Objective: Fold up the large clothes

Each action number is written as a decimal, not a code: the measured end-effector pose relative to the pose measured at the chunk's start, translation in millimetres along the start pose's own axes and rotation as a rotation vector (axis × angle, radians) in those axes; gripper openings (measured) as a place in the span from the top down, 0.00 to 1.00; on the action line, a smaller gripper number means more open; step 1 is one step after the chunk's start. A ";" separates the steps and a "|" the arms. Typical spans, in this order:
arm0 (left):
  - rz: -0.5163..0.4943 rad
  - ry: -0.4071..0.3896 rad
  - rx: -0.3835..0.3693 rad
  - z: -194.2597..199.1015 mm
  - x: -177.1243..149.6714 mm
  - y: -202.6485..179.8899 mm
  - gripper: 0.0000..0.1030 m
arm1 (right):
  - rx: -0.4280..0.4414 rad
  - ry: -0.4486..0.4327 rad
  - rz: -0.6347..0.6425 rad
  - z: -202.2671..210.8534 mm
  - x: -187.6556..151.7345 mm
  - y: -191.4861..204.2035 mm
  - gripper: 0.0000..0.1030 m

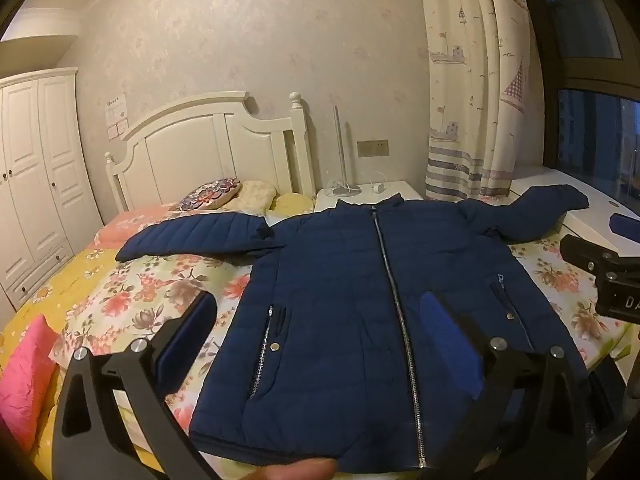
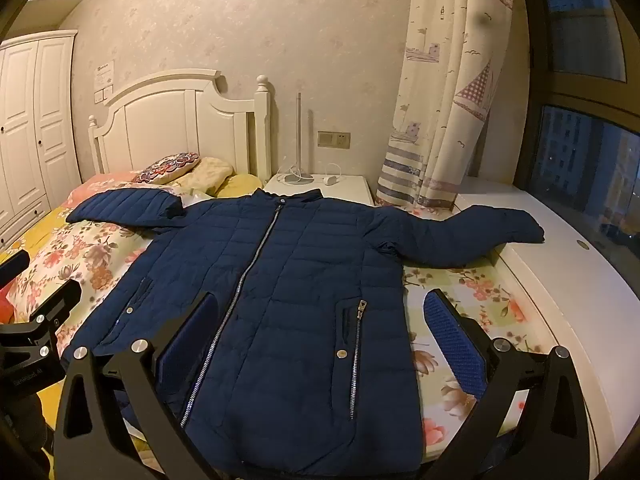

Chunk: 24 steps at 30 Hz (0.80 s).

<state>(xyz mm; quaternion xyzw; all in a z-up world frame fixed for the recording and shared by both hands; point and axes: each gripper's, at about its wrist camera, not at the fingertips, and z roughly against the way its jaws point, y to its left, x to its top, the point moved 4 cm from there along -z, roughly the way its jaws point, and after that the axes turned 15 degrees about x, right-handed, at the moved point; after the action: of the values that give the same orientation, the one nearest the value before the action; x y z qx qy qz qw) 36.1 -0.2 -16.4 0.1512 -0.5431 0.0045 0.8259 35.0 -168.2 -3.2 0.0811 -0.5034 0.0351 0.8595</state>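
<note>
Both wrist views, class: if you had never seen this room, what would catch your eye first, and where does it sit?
The navy puffer jacket dominates, spread flat, zipped, front up on the floral bedspread, sleeves stretched out to both sides. Both grippers, left gripper and right gripper, hang open over its hem end, holding nothing. Behind stand the white headboard and the sailboat curtain by the dark window.

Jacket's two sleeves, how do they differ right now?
The left sleeve lies wholly on the floral bedspread, pointing toward the pillows; the right sleeve runs off the bed onto the white ledge by the window. The left sleeve's quilting lines show clearly; the right sleeve looks smoother and bends near the shoulder. Both are navy, spread outward, unfolded and ungripped.
</note>
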 end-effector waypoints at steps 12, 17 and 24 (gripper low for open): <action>0.007 0.014 -0.010 -2.4 -2.7 0.5 0.02 | 0.008 -0.005 -0.012 -0.2 -0.3 -3.3 0.04; 0.001 0.017 -0.013 -2.1 -4.2 -1.6 0.02 | 0.010 -0.002 -0.015 -1.2 -2.7 -1.8 0.04; -0.003 0.025 -0.018 -4.5 -7.1 -1.4 0.02 | 0.013 0.009 -0.019 -5.7 -2.7 -1.1 0.04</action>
<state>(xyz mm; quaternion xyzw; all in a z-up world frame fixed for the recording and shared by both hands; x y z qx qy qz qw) 37.5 0.7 -24.8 0.1446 -0.5323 0.0001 0.8341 38.7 -168.3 -8.4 0.0913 -0.4985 0.0306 0.8615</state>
